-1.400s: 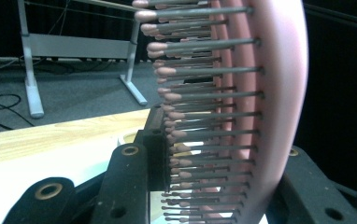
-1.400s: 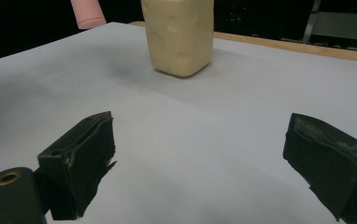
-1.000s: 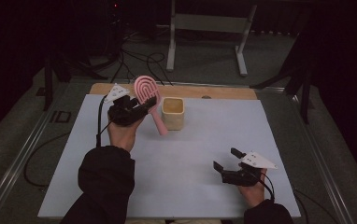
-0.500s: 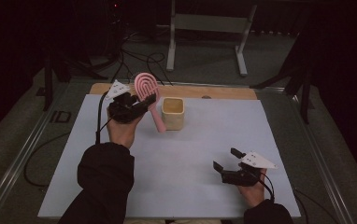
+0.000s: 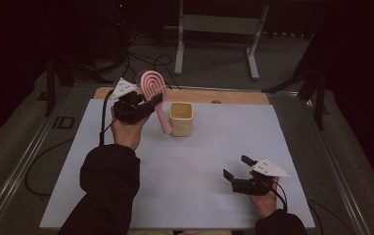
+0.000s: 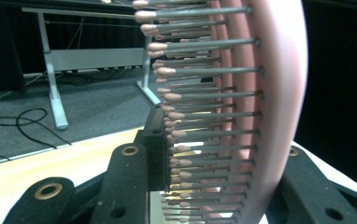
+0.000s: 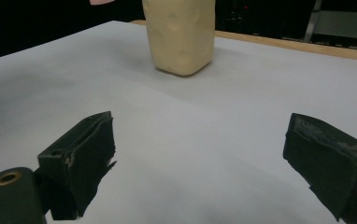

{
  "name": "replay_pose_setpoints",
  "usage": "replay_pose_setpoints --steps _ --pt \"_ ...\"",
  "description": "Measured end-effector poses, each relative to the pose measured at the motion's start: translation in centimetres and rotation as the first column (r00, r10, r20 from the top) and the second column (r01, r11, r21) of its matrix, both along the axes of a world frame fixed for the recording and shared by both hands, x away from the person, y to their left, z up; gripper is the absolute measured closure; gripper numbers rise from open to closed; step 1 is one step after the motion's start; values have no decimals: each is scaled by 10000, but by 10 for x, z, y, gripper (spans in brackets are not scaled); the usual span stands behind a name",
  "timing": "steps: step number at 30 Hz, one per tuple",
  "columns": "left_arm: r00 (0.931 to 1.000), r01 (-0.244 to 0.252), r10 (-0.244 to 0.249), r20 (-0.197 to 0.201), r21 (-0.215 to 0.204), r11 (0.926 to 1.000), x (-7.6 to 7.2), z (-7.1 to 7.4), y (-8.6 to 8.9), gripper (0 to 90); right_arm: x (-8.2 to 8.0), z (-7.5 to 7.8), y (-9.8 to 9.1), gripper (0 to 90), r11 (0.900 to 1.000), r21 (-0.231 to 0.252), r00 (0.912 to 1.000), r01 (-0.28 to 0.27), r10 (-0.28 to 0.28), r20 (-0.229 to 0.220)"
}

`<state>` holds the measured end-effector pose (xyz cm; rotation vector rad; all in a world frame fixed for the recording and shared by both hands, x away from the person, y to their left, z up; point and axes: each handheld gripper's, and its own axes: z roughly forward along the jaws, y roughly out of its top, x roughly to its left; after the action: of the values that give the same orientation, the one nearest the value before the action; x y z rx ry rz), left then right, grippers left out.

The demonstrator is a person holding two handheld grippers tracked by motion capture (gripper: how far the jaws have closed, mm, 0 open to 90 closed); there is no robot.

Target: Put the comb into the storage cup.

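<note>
Dark floor and a metal stand frame the far end of the room, and nearer sits a table under a pale sheet [image 5: 185, 186] with a cream cup [image 5: 181, 119] as its one fixed mark. Just left of that cup, the left gripper [image 5: 151, 102] has its jaws clamped on a pink hairbrush [image 5: 154, 90], pinching across the head: in the left gripper view one black pad presses into the bristles [image 6: 200, 116] while the other backs the pink paddle. The brush stands lifted, head up, its handle slanting down toward the cup's left side, close beside it; whether they touch I cannot tell. It looks light and stiff in the frame, but the pins are springy, so a grip on the bristle side may let it wobble or twist; the smooth handle or the paddle's solid edges would seem the surer hold. Well off toward the near right from the cup, the right gripper [image 5: 235, 169] rests low over the sheet, jaws spread wide with nothing between them.
</note>
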<state>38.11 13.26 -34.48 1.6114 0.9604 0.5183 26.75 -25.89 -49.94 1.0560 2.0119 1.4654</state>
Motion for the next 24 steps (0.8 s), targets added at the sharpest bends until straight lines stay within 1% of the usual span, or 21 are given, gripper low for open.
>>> replay_pose_setpoints --steps 9,15,17,20,24 --pt "9996 -136 134 231 88 9999 5 13 0 648 0 0 0 88 10000 1 10000 -10 10 -5" --pt "9994 -192 185 301 216 9996 8 17 -2 648 0 0 0 88 10000 -9 10000 -9 9 7" --pt "9991 -241 227 362 376 9990 11 19 -4 648 0 0 0 88 10000 -1 10000 -1 1 7" --pt "9988 -301 282 405 488 9984 14 21 -7 648 0 0 0 88 10000 2 10000 2 -2 10" --pt "9980 -473 450 448 533 9975 19 23 -8 648 0 0 0 88 10000 19 10000 13 -13 5"
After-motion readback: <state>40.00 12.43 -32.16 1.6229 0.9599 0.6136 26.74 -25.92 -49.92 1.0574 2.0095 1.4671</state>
